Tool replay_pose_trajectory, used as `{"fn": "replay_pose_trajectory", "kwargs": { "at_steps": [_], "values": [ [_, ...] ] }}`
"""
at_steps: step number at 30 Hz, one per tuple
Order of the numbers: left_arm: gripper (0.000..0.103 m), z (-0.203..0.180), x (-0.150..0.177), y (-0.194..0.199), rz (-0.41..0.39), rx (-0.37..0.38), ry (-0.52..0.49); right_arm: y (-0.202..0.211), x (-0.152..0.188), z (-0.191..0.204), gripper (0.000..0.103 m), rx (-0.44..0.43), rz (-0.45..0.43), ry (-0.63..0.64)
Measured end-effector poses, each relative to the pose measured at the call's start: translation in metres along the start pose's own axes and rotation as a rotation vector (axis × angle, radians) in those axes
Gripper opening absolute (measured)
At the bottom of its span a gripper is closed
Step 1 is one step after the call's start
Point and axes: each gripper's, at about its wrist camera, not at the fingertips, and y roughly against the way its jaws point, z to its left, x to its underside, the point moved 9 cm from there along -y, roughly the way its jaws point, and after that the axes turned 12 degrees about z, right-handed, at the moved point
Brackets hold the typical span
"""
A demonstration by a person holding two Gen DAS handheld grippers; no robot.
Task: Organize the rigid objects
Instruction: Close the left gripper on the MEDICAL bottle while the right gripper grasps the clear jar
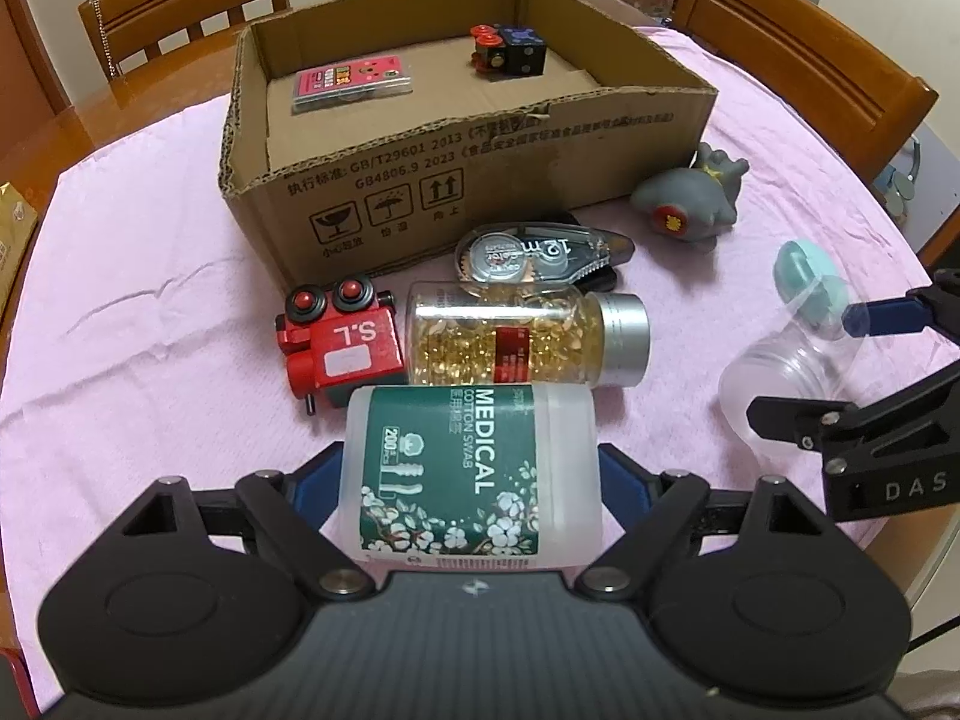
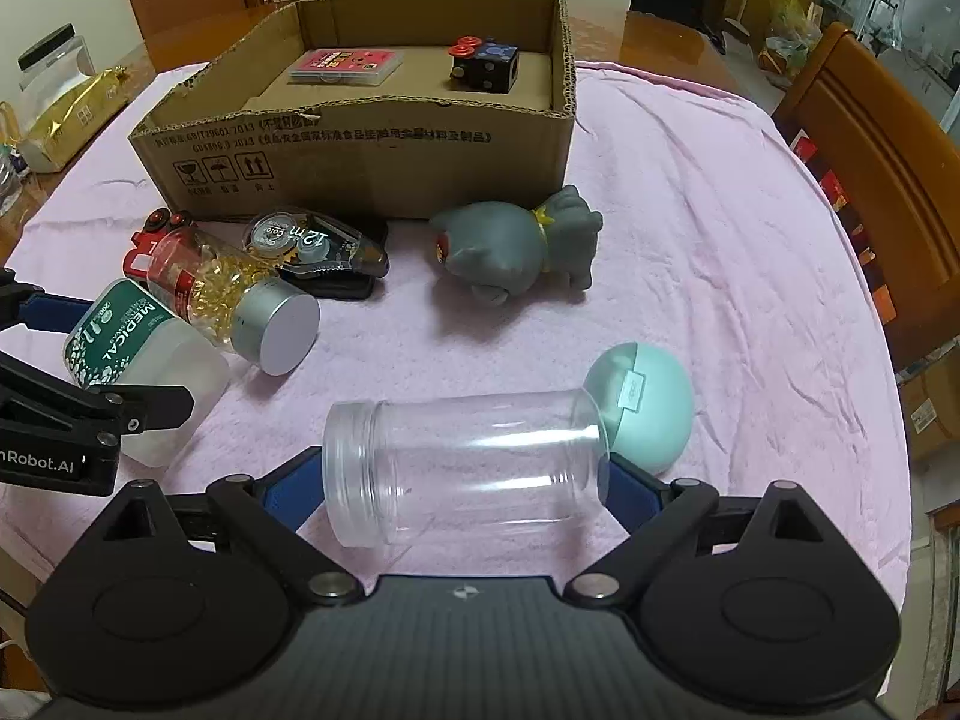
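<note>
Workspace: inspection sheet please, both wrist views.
Surface: pink cloth, wrinkled.
Job's things: cardboard box holds pink card case and black-red toy block; outside lie cotton swab jar, capsule bottle, red toy train, correction tape, grey figurine, clear jar, mint case.
Clutter: gold bag.
Grippers: left gripper straddles swab jar; right gripper straddles clear jar.
Cables: nothing seen.
Surroundings: wooden chairs.
</note>
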Motion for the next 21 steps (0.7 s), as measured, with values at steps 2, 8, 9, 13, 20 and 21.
{"fn": "replay_pose_trajectory", "kwargs": {
  "at_steps": [2, 8, 9, 13, 20, 21],
  "values": [
    [0.085, 0.0003, -0.0005, -0.0012, 0.002, -0.001, 0.002, -0.0014, -0.0005, 0.0005, 0.097, 0.007, 0.004, -0.001],
    [0.083, 0.0014, -0.0008, -0.0015, 0.004, -0.002, 0.013, -0.0032, -0.0015, 0.0014, 0.097, 0.022, 0.012, 0.004],
    [0.083, 0.0018, -0.0009, -0.0015, 0.005, 0.0, 0.015, -0.0029, -0.0017, 0.0014, 0.096, 0.025, 0.012, 0.008],
    [0.083, 0.0021, -0.0015, -0.0014, 0.007, 0.002, 0.013, -0.0028, -0.0027, 0.0019, 0.094, 0.025, 0.014, 0.017],
    [0.082, 0.0017, -0.0024, 0.0044, 0.019, 0.017, -0.01, 0.0007, -0.003, 0.0042, 0.094, 0.02, 0.019, 0.059],
    [0.082, 0.0019, -0.0025, 0.0066, 0.02, 0.016, -0.018, 0.0025, -0.0036, 0.0044, 0.094, 0.012, 0.019, 0.068]
  ]
}}
